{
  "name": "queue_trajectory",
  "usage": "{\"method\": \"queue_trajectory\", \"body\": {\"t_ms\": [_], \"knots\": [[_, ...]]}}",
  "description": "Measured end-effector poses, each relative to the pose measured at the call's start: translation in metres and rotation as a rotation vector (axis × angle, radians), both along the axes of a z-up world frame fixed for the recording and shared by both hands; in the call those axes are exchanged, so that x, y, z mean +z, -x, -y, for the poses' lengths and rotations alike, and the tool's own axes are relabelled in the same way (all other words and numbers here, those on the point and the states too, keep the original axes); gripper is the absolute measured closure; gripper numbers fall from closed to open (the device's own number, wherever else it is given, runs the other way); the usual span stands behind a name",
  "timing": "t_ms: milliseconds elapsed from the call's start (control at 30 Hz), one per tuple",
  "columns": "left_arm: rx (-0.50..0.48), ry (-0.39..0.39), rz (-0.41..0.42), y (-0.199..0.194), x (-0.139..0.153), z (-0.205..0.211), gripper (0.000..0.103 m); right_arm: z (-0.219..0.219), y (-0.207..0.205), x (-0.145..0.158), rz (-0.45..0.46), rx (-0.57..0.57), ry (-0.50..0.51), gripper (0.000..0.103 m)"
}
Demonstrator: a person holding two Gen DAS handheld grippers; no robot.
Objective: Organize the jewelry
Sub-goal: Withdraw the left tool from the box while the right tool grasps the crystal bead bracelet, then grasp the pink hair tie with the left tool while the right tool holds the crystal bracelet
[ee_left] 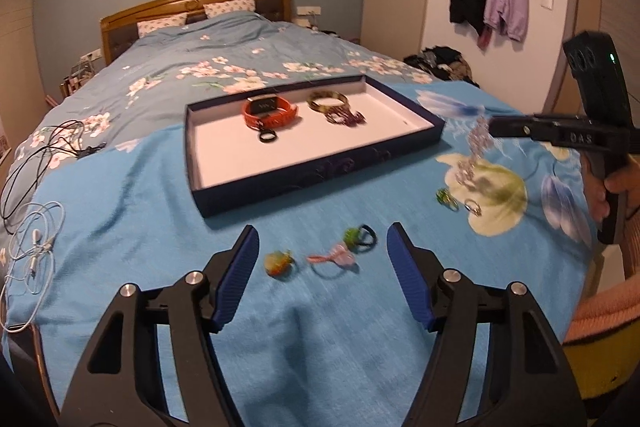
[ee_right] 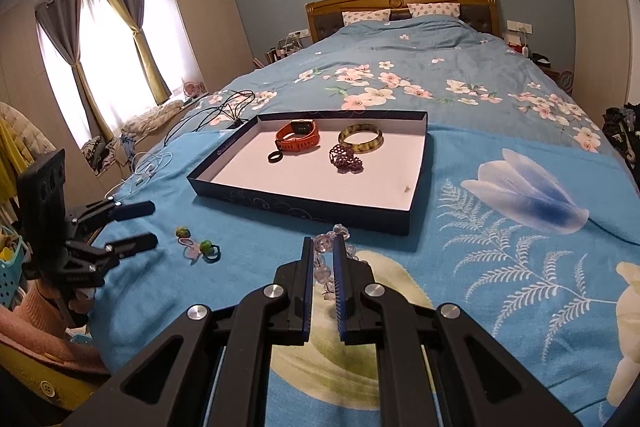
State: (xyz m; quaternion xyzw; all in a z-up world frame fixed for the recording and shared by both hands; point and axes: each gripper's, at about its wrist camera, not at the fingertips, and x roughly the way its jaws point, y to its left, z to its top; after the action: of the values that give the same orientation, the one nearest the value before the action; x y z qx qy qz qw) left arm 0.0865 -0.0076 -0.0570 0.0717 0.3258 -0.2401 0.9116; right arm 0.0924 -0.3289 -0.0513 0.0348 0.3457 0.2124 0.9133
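My right claw (ee_right: 323, 247) was pressed nearly together on a clear bead bracelet (ee_right: 326, 259), the pale beads caught between its blue pads (ee_right: 309, 283) and lifted off the blue blanket (ee_right: 500, 291); from the left wrist view the strand hung down from the tips in a blur, its lower end close to the cloth. My left claw (ee_left: 322, 243) stood spread wide with nothing between its pads, held above the blanket. Just past its tips lay three small pieces in a loose row: an orange and green hair tie (ee_left: 280, 261), a pink bow tie (ee_left: 334, 257) and a green bobble on a black band (ee_left: 360, 237). Off to the right, near the hanging strand, lay a green ring (ee_left: 446, 197) and a silver ring (ee_left: 472, 207).

Further on sat the shallow dark blue tray (ee_right: 304, 205) with its white floor. At its far end rested an orange watch (ee_right: 298, 137) with a small black ring (ee_right: 275, 157) just before it, a mottled bangle (ee_right: 360, 139) to the right, and a dark purple bead bracelet (ee_right: 346, 159) close in front of the bangle. Beyond the tray's left corner black cables (ee_right: 216, 111) trailed over the floral duvet (ee_right: 420, 67).
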Motion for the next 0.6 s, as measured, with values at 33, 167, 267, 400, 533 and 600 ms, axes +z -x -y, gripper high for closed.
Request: {"method": "queue_trajectory", "body": {"t_ms": [33,167,267,400,533,600], "knots": [[-0.009,-0.008,-0.009,0.0,-0.002,0.003,0.042,0.0,0.0,0.0,0.0,-0.002,-0.001,0.095],[-0.048,-0.044,-0.06,-0.006,-0.013,0.017,0.052,-0.002,0.0,-0.001,0.0,0.004,-0.004,0.095],[-0.05,-0.042,-0.097,-0.013,-0.019,0.019,0.053,-0.002,0.0,-0.001,-0.001,0.006,-0.007,0.095],[-0.044,-0.039,-0.156,-0.027,-0.027,0.019,0.055,-0.003,-0.001,-0.003,-0.006,0.01,-0.013,0.095],[-0.026,-0.041,-0.216,-0.037,-0.036,0.018,0.067,-0.004,-0.001,-0.003,-0.006,0.014,-0.016,0.095],[-0.021,-0.033,-0.22,-0.04,-0.037,0.017,0.068,-0.003,-0.001,-0.003,-0.007,0.015,-0.018,0.095]]}}
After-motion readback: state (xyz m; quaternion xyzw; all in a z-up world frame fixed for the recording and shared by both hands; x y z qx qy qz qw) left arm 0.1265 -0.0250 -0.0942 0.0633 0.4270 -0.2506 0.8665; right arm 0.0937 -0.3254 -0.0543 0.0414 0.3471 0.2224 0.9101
